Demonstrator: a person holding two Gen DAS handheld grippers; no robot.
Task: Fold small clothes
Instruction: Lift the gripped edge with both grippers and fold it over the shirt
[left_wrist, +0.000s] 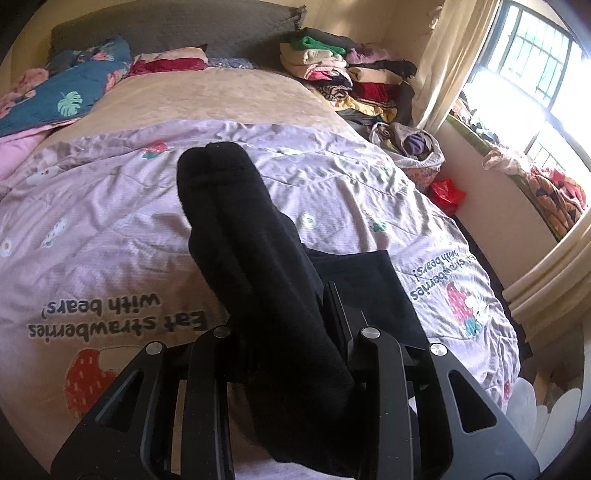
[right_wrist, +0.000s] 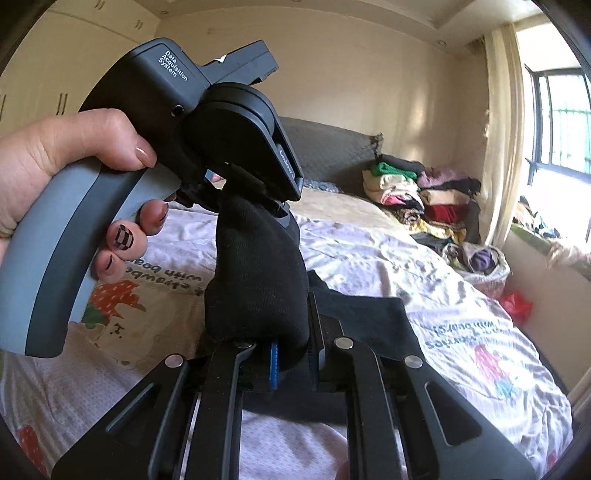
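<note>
A pair of black socks (left_wrist: 251, 236) is held above the bed, stretched between both grippers. My left gripper (left_wrist: 291, 325) is shut on one end of the socks; in the right wrist view it (right_wrist: 258, 195) hangs from above, gripping the socks' (right_wrist: 258, 273) upper end. My right gripper (right_wrist: 291, 354) is shut on the lower end, with the fabric bunched over its fingers. Another flat black cloth (left_wrist: 373, 288) lies on the lilac quilt (left_wrist: 92, 206) under the grippers; it also shows in the right wrist view (right_wrist: 369, 325).
A stack of folded clothes (left_wrist: 347, 81) sits at the far right of the bed by the wall. A bag of laundry (left_wrist: 410, 147) and a red bag (left_wrist: 445, 192) lie beside the bed. A blue floral blanket (left_wrist: 66, 92) is at the far left. A window sill (left_wrist: 517, 166) holds clutter.
</note>
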